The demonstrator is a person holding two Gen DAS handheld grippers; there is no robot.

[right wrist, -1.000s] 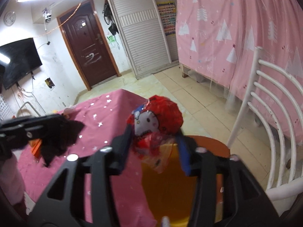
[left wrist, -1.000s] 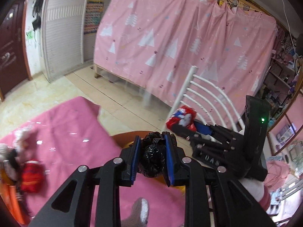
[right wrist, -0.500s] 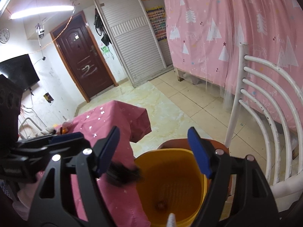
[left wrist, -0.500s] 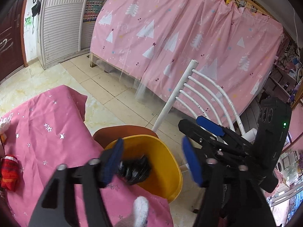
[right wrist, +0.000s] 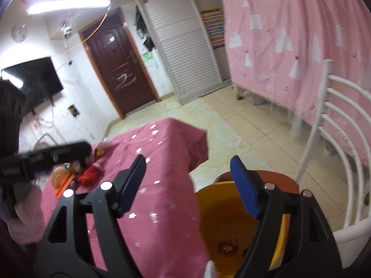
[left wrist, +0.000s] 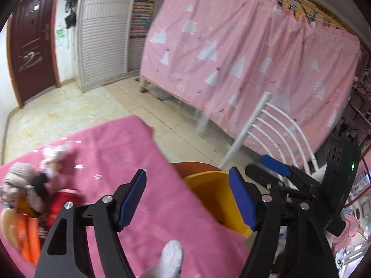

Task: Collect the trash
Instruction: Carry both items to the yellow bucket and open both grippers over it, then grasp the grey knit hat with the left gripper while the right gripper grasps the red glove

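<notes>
Pink star-print cloth covers the table (right wrist: 162,162); beside its edge a round yellow plastic bin (right wrist: 222,210) holds red crumpled trash (right wrist: 228,246). Left hand-held gripper (left wrist: 187,199) is opening, empty; right hand-held gripper (right wrist: 187,185) gapes empty. White metal chair (right wrist: 343,143) stands just beyond.

Glossy yellow plastic bin (right wrist: 234,210), matt pink star-printed tablecloth (right wrist: 162,173), white-painted metal chair (right wrist: 336,125).

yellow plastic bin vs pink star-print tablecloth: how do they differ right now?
The yellow plastic bin is a rigid, open-topped tub; the pink star-print tablecloth is soft fabric draped over a table edge. The bin sits lower, on an orange-brown seat, just past the cloth's edge. The bin holds one reddish scrap; the cloth carries a loose pile of red and orange litter. Both hold trash.
</notes>
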